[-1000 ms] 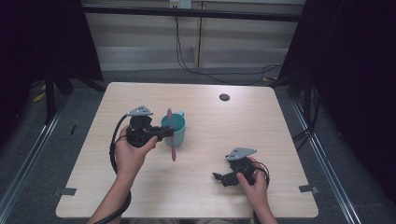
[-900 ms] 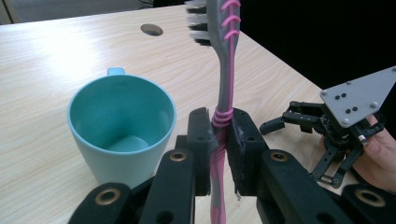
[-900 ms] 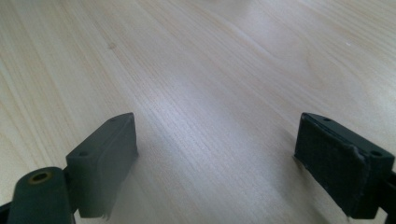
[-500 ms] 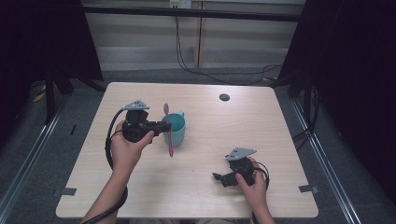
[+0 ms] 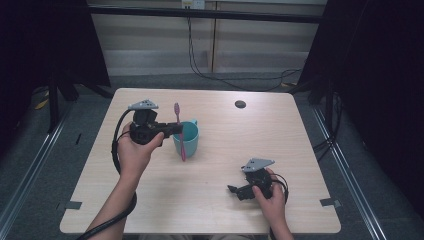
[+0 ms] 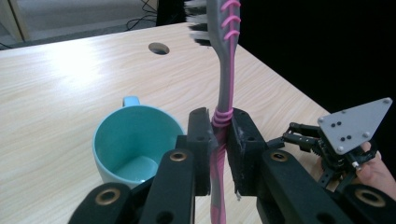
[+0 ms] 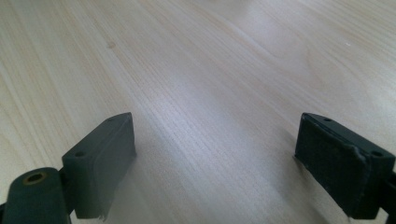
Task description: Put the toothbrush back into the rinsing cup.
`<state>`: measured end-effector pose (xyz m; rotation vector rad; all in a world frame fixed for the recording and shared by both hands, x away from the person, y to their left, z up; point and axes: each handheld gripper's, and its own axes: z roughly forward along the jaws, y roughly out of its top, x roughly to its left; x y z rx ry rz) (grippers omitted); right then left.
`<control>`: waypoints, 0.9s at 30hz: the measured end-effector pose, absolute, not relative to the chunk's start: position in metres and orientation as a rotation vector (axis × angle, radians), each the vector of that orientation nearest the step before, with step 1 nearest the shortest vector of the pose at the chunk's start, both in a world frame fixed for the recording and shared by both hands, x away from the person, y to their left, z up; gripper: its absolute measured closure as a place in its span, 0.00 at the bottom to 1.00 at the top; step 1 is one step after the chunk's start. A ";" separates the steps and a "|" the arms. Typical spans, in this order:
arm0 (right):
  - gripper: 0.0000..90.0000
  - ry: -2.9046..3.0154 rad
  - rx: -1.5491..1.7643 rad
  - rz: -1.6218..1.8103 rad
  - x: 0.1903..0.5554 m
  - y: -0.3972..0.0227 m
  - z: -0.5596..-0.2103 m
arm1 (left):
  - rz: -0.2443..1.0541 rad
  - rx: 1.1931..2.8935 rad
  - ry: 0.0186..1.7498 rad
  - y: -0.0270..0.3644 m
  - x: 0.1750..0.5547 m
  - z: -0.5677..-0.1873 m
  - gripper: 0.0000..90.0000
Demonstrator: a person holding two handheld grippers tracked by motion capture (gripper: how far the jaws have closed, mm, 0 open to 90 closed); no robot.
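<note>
Both grippers are black, blocky units. The left gripper [image 5: 176, 129] carries a grey three-cornered plate on top, and a thick black cable loops from its rear down along the forearm. Its jaw arms show round brass-coloured pivot bushings and flat rectangular pads. The right gripper [image 5: 232, 189] bears a like grey plate dotted with small dark holes. Its pads [image 7: 343, 163] are matte black with worn, frayed edges. The forearms are bare, without sleeves.
</note>
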<state>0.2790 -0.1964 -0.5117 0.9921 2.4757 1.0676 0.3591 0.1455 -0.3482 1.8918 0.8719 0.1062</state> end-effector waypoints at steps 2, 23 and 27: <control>0.13 2.476 0.992 1.067 0.279 -0.196 -0.512 | 0.113 1.895 0.869 0.145 0.360 -0.345 0.89; 0.13 2.473 0.992 1.070 0.279 -0.196 -0.512 | 0.150 1.916 0.873 0.134 0.379 -0.333 0.89; 0.13 2.473 0.992 1.069 0.279 -0.196 -0.512 | 0.162 1.918 0.871 0.132 0.382 -0.330 0.89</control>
